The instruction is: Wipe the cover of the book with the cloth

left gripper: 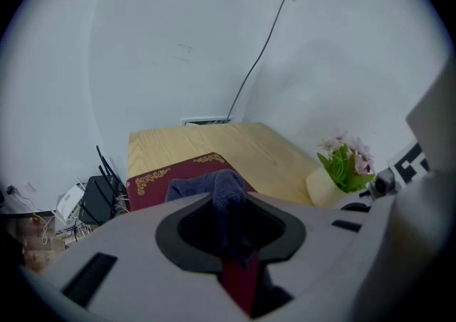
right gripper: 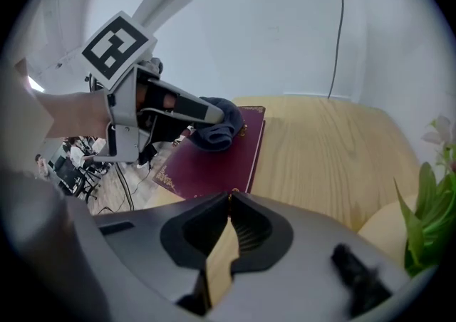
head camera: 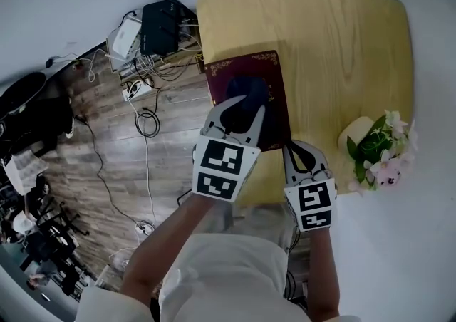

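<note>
One cloth (head camera: 246, 90) on book (head camera: 242, 65), pinched in left tool (head camera: 249, 105)

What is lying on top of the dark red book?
A dark blue cloth lies on the cover of the book, pinched in the left gripper. The part of the cover under the cloth and that gripper is hidden.

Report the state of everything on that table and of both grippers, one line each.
book, closed, lying flat on the table.
cloth, bunched up, resting on the book's cover.
left gripper, shut on the cloth.
right gripper, shut, nothing between its jaws.
flower pot, upright on the table.
</note>
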Available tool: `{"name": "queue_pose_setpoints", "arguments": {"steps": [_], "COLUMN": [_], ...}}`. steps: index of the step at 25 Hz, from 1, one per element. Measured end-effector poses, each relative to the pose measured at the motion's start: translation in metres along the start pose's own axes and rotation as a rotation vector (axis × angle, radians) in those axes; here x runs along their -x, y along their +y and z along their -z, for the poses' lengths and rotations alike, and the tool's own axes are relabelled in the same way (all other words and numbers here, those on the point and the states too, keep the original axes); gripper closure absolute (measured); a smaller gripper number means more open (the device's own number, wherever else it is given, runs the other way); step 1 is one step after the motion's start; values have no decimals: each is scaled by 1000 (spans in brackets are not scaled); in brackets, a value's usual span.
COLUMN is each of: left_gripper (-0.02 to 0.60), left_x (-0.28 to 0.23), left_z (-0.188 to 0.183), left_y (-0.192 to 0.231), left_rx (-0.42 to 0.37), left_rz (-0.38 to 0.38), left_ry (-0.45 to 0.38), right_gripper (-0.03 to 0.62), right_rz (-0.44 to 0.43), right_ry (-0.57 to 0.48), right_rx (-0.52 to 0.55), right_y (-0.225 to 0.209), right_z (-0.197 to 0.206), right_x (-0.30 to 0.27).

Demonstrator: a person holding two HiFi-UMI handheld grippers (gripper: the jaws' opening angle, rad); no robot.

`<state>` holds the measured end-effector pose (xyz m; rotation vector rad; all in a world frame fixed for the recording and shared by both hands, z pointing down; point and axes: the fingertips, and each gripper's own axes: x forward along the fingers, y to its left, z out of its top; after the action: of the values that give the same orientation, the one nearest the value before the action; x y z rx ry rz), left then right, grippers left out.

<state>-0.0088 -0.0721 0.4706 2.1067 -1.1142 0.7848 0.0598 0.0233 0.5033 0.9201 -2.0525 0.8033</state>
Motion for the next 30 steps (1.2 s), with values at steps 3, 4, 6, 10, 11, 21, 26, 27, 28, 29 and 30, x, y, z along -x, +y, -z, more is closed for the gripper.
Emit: {"name": "queue_pose_setpoints", "arguments": {"steps": [3,4,6,10,11,21,26,27,28,29,30], "left_gripper": [482,482,482,482,482,482,482,482,482,482,482], "left_x": [-6,-8,-12,-16,-17,5,26,29,32,35,38], "left_z": [-11,-15,-24,-37,-39,-39,-30,-28,-25,-22,-18], "left_y": [11,15,23,37,40,31,4,-3,-9,-16,-23], "left_rx": [-2,-1,2,3,5,-41,-73,-78,-81,-82,-82], "left_rz": [-17,-23,-33,-49,-52,-53,-5,7,18,28,36], "left_ry": [-15,-21,-31,-55,-58,-74,-70,-68,-65,-60,-55], "right_gripper": [554,554,554,554,554,554,554,554,554,554,554], "right_rz": [-2,-1,2,6,5,1,29,45,60,72,82], "right_ry": [4,4,7,5,3,-1,-65,-84,-100,-111,-119], "right_rx": [-2,-3,-3,-7,-8,-74,-120,-125,-128,-132,-136], "right_y": [0,0,0,0,0,-3,-10,-12,-13,-15,-15], "right_z": [0,-1,-1,0,0,0,-11,-16,-20,-22,-23], "right_x": [0,0,0,0,0,0,10,14,19,23,28]}}
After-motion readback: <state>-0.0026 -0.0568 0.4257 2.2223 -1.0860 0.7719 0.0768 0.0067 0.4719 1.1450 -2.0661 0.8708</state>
